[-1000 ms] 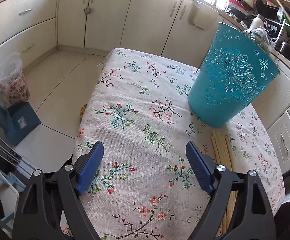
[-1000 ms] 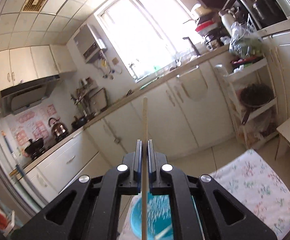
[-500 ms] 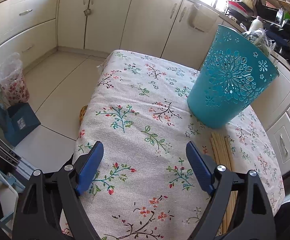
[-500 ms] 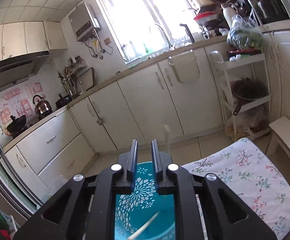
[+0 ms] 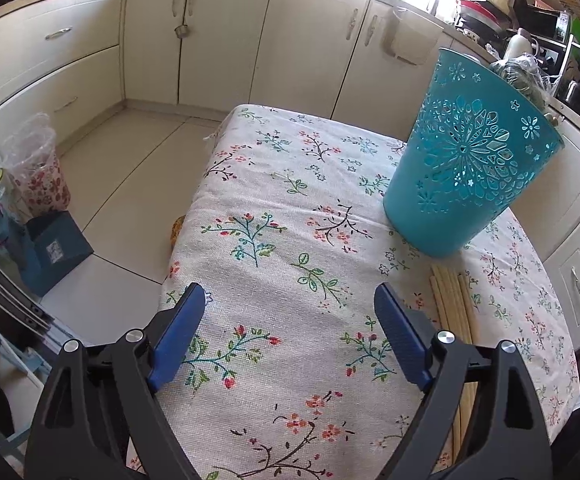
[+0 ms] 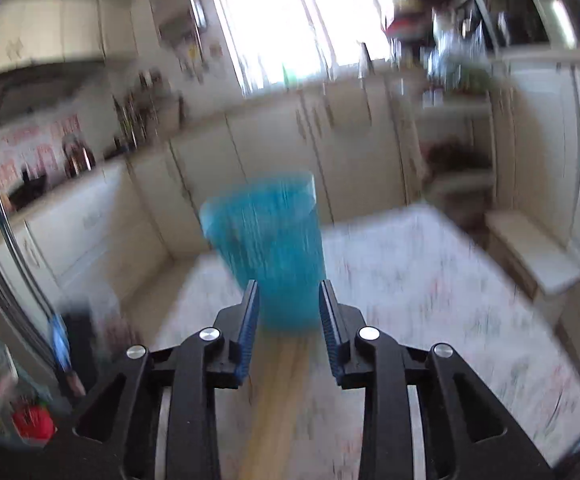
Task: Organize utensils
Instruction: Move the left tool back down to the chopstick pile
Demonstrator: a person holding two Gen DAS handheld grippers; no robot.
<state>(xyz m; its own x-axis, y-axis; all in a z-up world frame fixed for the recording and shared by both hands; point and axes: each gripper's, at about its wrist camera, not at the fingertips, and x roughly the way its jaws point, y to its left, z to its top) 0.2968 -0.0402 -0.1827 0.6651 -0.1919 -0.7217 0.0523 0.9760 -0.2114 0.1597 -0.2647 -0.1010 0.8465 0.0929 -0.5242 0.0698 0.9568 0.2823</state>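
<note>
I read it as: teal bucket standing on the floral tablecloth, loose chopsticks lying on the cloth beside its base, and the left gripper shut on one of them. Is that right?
Not quite. The left gripper is open and holds nothing; only bare cloth shows between its jaws in the left wrist view. The rest stands: the teal bucket is on the floral tablecloth, and the chopsticks lie on the cloth beside its base.
</note>
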